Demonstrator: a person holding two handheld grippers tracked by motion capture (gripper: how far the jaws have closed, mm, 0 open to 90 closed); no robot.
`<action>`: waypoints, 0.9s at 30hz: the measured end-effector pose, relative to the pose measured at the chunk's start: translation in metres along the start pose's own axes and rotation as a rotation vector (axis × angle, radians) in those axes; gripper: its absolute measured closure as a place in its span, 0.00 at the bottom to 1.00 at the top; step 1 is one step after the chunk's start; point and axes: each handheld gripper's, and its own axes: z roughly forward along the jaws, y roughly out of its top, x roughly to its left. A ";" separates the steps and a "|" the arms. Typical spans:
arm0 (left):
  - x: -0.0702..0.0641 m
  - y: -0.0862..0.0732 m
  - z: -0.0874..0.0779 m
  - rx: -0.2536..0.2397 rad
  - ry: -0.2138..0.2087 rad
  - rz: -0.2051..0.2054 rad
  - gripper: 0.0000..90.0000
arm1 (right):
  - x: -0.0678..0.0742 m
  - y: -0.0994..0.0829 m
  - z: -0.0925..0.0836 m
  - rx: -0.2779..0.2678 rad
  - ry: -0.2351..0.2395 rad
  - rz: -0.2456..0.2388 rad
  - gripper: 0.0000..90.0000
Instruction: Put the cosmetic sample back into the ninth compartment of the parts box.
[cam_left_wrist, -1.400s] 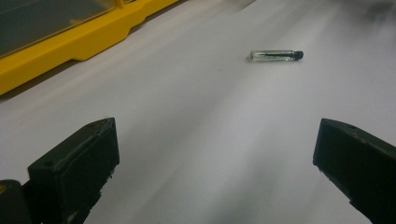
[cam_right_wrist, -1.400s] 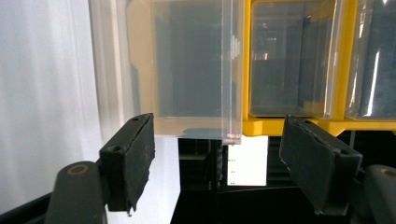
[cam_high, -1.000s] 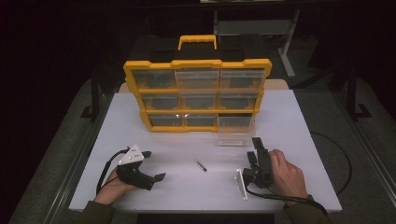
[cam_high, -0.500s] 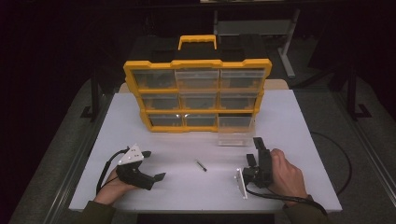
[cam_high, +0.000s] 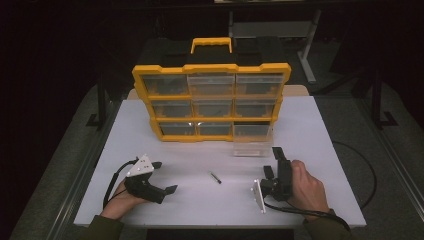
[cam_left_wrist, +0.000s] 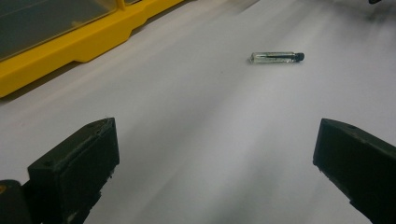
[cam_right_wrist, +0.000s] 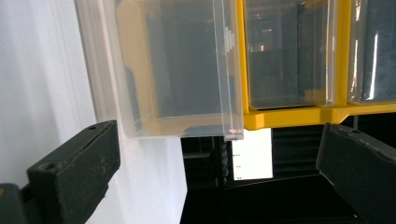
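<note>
Our right hand-held gripper (cam_high: 276, 161) has just spread its jaws, empty, below the pulled-out clear drawer (cam_high: 252, 142) at frame centre-right — released, we judge — while the left hand-held gripper (cam_high: 166, 176) rests spread, lower left.

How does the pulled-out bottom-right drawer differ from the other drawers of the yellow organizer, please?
The bottom-right drawer juts forward over the table; the other drawers sit flush in the yellow organizer. The right gripper, jaws just opened, faces it; the others have no gripper nearby. All are clear plastic.
</note>
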 end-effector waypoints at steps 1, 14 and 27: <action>0.000 0.000 0.000 0.000 0.000 0.000 0.00 | 0.000 0.000 0.000 0.000 0.005 0.005 0.00; 0.000 0.000 0.000 0.000 0.000 0.001 0.00 | -0.003 0.000 0.001 0.019 0.044 0.110 0.00; 0.000 0.000 0.000 0.000 -0.001 0.001 0.00 | -0.006 -0.002 0.002 0.039 0.069 0.205 0.00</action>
